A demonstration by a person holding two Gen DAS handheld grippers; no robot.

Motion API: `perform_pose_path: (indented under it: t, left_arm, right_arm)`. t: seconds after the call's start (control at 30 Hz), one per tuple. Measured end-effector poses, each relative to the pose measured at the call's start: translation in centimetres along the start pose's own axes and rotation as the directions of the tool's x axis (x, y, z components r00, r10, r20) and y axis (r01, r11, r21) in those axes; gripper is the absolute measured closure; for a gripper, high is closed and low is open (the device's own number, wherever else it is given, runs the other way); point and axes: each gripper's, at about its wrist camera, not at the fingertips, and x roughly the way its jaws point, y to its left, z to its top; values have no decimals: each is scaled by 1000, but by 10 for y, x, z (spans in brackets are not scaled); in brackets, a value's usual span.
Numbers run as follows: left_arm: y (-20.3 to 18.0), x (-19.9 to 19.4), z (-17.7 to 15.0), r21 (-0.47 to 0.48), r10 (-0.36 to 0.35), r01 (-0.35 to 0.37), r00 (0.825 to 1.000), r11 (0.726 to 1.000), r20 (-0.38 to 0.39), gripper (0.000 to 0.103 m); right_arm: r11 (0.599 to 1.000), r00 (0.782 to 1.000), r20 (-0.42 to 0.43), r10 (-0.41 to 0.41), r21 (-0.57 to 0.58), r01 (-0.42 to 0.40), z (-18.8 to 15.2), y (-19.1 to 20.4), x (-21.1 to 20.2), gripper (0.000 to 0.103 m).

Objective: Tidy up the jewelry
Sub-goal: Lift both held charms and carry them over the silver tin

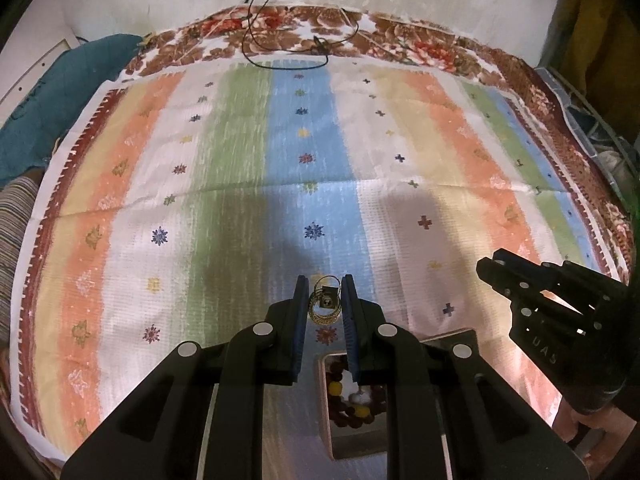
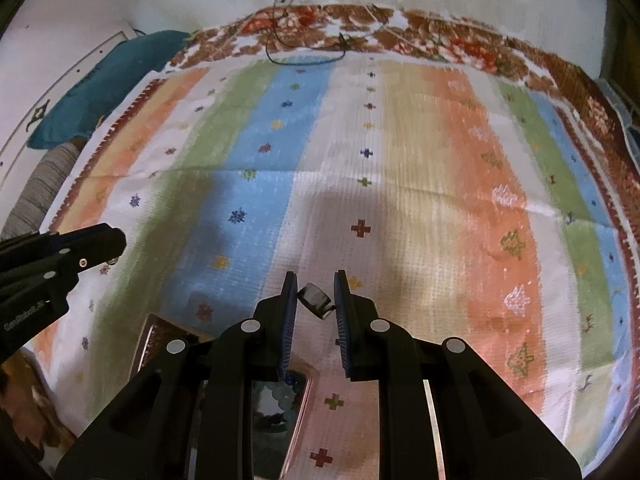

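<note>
Left gripper (image 1: pixel 325 300) closed on a bunch of gold bangles (image 1: pixel 325 307), pinched between the blue pads (image 1: pixel 299 320) near the tips, held above the striped cloth (image 1: pixel 224 160); a small dark tag in the middle of the rings. Just below and behind the fingers, a wooden box (image 1: pixel 325 400) on the cloth, holding dark red beads (image 1: pixel 352 416) with a few yellow ones and a white tuft; box partly hidden by the gripper body. Right gripper (image 1: pixel 486 270) seen from the side at the right edge of the left wrist view, well apart from the bangles.

Right gripper (image 2: pixel 314 300) clamped on a small dark ring-like piece (image 2: pixel 316 299), tilted, spanning the gap between the two pads (image 2: pixel 342 320), touching both; exact kind hard to tell. Beneath it, a tray (image 2: pixel 306 396) with pale green beads (image 2: pixel 280 400) and a dark blue bead (image 2: pixel 289 379) at its rim, mostly covered by the gripper. Beside that, to the left, a second wooden compartment (image 2: pixel 154 332), contents unclear. Left gripper (image 2: pixel 112 240) at the left edge, side-on, over the cloth.

Far off at the cloth's edge, a black cable (image 1: pixel 280 52) looped across the floral border (image 1: pixel 440 52); a teal cushion (image 1: pixel 60 92) at left
</note>
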Motion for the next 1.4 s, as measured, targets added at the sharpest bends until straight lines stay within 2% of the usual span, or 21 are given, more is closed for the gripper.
perform_pose_path:
  t: [0.53,0.9,1.4]
  left_arm:
    - [-15,-45,-11,11,-67,67,994,998,81,87]
    - [-29,-80,-25,36,-122,118,983,992,140,87]
    - [-33,-90,-44,49,-119,113,981,992,155,87]
  right_arm:
    - [997,996,63,67,-37,-64,-15,14,-43,84]
    - [992,991,83,109,-66,-104,-28,24,-64,84]
    - [985,983,85,162,-65,-157,-42,29,-75,83]
